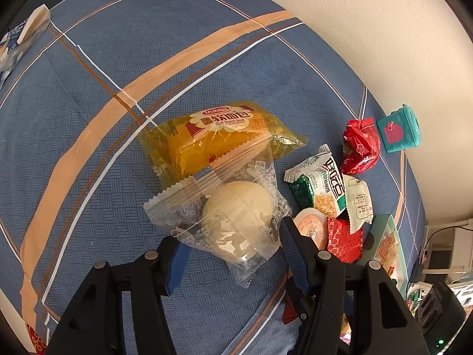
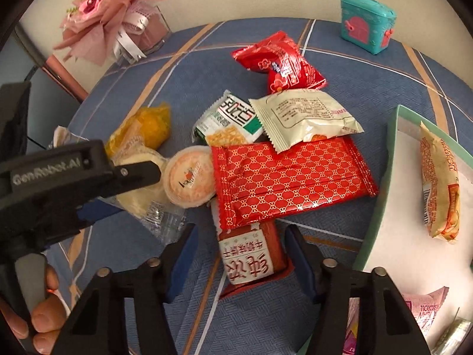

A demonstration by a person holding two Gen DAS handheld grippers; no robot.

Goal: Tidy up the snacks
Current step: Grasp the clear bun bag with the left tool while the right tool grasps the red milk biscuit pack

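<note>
My left gripper (image 1: 233, 254) is open, its fingers either side of a clear-wrapped pale bun (image 1: 236, 210) that overlaps a yellow soft-bread packet (image 1: 218, 136). My right gripper (image 2: 241, 257) is open around a small red-and-white packet (image 2: 251, 254) lying on the cloth. Beyond it a large red patterned packet (image 2: 292, 177), a cream packet (image 2: 304, 115), a green-white packet (image 2: 230, 121), a red pouch (image 2: 280, 59) and a jelly cup (image 2: 189, 177) form a pile. The left gripper also shows in the right wrist view (image 2: 147, 174), by the bun (image 2: 139, 198).
A green-rimmed white tray (image 2: 381, 195) at right holds an orange snack roll (image 2: 440, 183) and pink packets (image 2: 425, 307). A teal toy box (image 2: 366, 23) and a flower vase (image 2: 139, 32) stand at the table's far edge by the wall. Another packet (image 1: 20, 38) lies far left.
</note>
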